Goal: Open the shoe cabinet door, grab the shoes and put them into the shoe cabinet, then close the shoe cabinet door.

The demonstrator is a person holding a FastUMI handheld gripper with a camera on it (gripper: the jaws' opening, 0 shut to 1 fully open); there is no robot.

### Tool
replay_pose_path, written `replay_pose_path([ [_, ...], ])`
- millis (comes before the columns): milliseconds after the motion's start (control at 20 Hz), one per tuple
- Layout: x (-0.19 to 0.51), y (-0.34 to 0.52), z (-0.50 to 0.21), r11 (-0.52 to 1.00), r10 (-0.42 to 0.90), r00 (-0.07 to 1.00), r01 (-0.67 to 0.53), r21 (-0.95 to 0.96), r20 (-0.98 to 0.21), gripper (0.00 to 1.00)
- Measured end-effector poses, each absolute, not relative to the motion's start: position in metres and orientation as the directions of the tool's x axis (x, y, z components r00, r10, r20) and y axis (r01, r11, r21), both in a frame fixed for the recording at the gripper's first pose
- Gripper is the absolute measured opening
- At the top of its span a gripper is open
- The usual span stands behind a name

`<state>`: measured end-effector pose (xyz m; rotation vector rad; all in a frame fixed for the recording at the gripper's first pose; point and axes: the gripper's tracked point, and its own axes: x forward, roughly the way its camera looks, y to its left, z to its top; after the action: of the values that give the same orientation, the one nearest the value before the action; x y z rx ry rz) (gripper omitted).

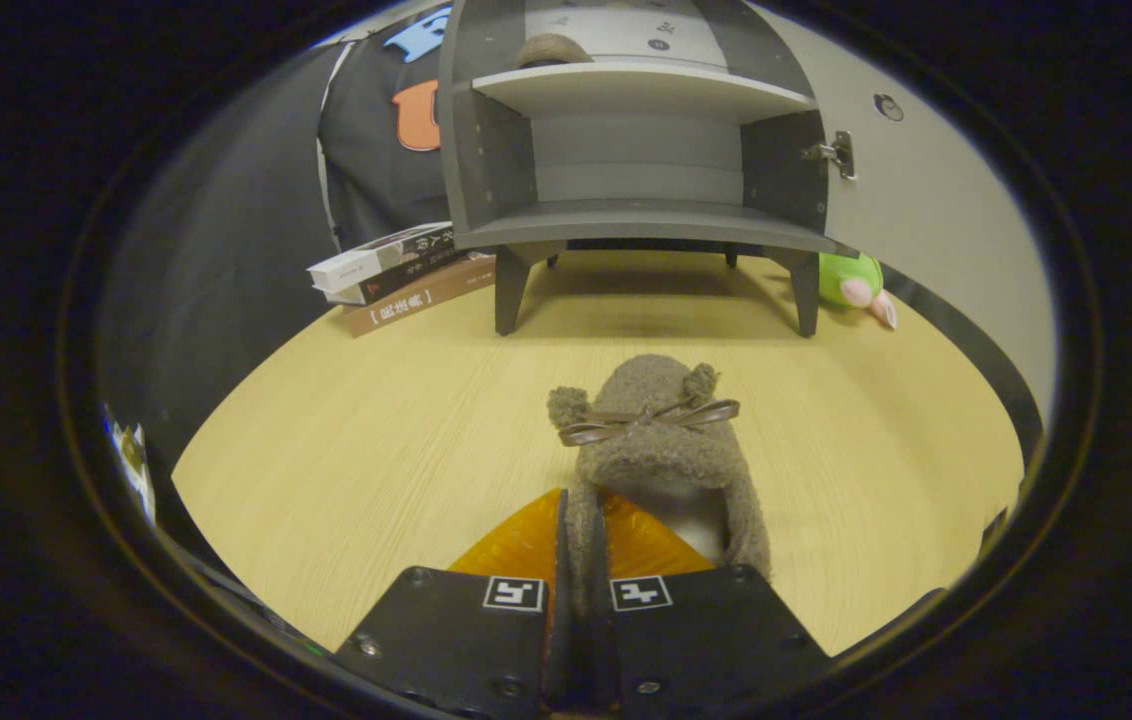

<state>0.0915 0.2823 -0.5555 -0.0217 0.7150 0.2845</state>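
The table [356, 450] was the largest thing in view, a pale wood-grain top that spread from under the fingers out to the cabinet and the dark wall behind.

The cabinet [641, 170] stood on the far side of the table, well beyond the fingers, raised on short grey legs. Its door [936, 220] was swung wide open to the right, with a metal hinge [834, 153] showing on its inner edge. Inside were 2 pale shelves. The lower shelf was bare. On the upper shelf sat a brown rounded thing [551, 50], too cut off to name for certain.

A stack of 3 books [401, 275] lay flat on the table just beside the cabinet's left leg, slightly fanned.

A shoe [651, 450], a fuzzy brown slipper with 2 small pompoms and a thin brown bow [648, 418] across its top, sat just ahead of the fingers, toe pointing toward the cabinet and well apart from it. Its left collar wall ran back into the narrow gap between the fingers.

The gripper [581, 560] was closed on the shoe, both fingers pressed against that fuzzy wall from either side. Whether the sole rested on the table or hung just above it could not be told.

A green plush toy [851, 282] with pink parts lay by the cabinet's right leg, partly hidden below the door.
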Motion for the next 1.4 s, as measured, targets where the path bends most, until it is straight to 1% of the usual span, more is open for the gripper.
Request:
replay_pose_path([
  [250,0.087,0.273,-0.545,0.957,0.28,0.726,-0.264,0.12,-0.628,0.1],
  [400,0.088,0.265,-0.523,0.957,0.282,0.75,-0.267,0.117,-0.598,0.1],
  [550,0.081,0.264,-0.497,0.95,0.309,0.744,-0.272,0.154,-0.592,0.1],
  [700,0.081,0.258,-0.456,0.949,0.311,0.781,-0.285,0.135,-0.542,0.1],
  [1050,0.083,0.25,-0.337,0.941,0.334,0.865,-0.331,0.075,-0.375,0.1],
  [1300,0.097,0.236,-0.263,0.945,0.325,0.895,-0.316,0.08,-0.305,0.1],
  [1400,0.104,0.228,-0.233,0.952,0.303,0.913,-0.3,0.055,-0.274,0.1],
])
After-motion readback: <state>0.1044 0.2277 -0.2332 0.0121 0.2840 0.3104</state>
